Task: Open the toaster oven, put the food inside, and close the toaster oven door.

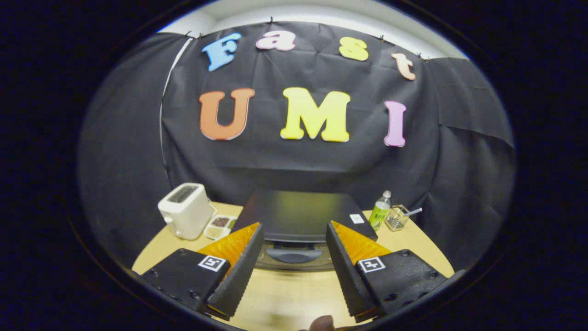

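Right now, from the gripper view, the gripper (294, 239) hangs above a light wooden table (285, 294) with its two fingers spread wide apart, holding nothing. Straight ahead at twelve o'clock, just beyond the fingertips, sits the toaster oven (298, 214), a dark box seen from above, its door handle (294, 253) showing in the gap between the fingers; the door looks closed. Off at ten o'clock stands a white toaster (185, 209), and just beside it, toward the oven, lies a small tray of food (219, 226) split into compartments. Out at two o'clock, past the oven's far corner, a green bottle (380, 211) stands upright next to a clear glass cup (397, 217) with a straw poking out
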Demonstrator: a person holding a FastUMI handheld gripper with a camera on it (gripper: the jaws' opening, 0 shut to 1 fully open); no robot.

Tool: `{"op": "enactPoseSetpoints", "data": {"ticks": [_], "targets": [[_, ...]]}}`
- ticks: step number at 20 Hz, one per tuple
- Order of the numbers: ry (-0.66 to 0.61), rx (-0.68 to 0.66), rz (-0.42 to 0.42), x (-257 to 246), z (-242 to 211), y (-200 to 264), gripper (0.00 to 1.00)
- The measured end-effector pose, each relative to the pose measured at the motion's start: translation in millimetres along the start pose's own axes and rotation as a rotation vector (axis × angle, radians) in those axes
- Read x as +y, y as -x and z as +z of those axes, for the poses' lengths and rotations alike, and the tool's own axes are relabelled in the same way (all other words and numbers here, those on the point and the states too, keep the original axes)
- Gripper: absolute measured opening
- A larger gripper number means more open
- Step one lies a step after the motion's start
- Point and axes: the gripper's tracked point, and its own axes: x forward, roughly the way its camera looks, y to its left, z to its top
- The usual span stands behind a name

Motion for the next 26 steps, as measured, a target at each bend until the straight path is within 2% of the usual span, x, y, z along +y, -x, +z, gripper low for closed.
{"op": "enactPoseSetpoints", "data": {"ticks": [5, 7, 13, 18, 22, 26], "targets": [[-0.015, -0.143, -0.011, -7, 79, 58, 0.9], [-0.022, -0.174, -0.013, -13, 98, 83, 0.98], [0.013, -0.225, -0.075, -45, 114, 147, 1.0], [-0.036, -0.245, -0.062, -49, 112, 193, 1.0], [-0.032, -0.303, -0.082, -61, 119, 211, 1.0], [-0.042, -0.301, -0.075, -63, 116, 214, 1.0]]}}
